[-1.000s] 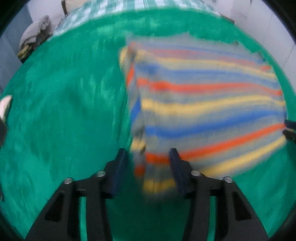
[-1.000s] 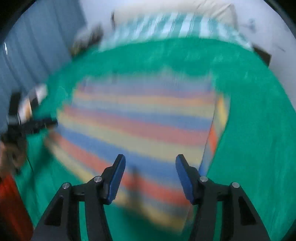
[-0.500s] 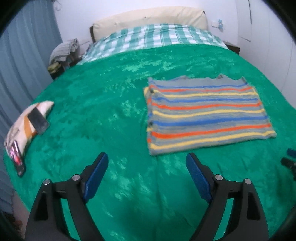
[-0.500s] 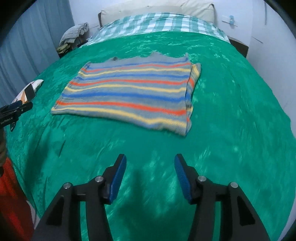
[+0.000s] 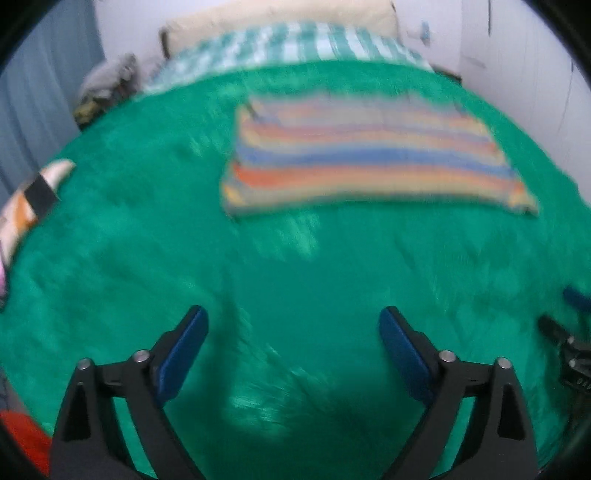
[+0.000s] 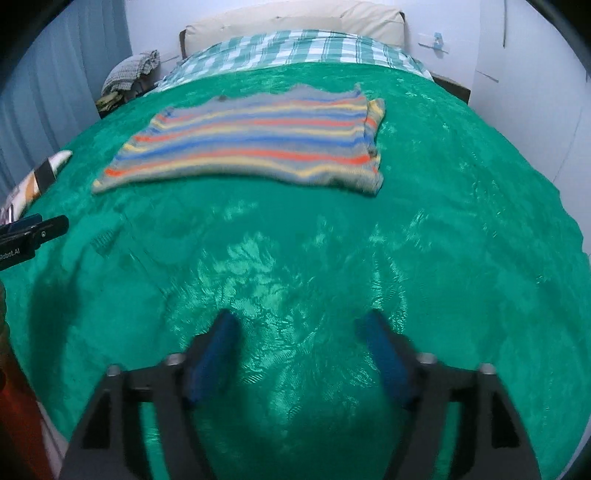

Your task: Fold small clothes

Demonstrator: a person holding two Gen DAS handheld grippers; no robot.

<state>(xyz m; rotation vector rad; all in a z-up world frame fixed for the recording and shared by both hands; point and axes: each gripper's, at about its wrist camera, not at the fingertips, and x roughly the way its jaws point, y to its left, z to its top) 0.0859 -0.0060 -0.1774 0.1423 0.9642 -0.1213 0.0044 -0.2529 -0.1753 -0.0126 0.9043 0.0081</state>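
A striped knit garment (image 5: 369,158) in grey, blue, orange and yellow lies folded flat on the green bedspread (image 5: 295,280); it also shows in the right wrist view (image 6: 251,140), with a folded edge on its right side. My left gripper (image 5: 293,332) is open and empty, well short of the garment over bare bedspread. My right gripper (image 6: 299,332) is open and empty, also well back from the garment. The left gripper's tip shows at the left edge of the right wrist view (image 6: 33,230).
A checked green and white sheet (image 6: 295,48) and a cream headboard (image 6: 288,18) lie at the far end. A patterned pillow with a dark phone (image 6: 40,173) sits at the left edge. A pile of clothes (image 6: 129,74) lies at the far left. White walls stand to the right.
Both grippers have let go of the garment and pulled back from it. The left gripper's jaws opened wide. The garment now lies flat and farther away.
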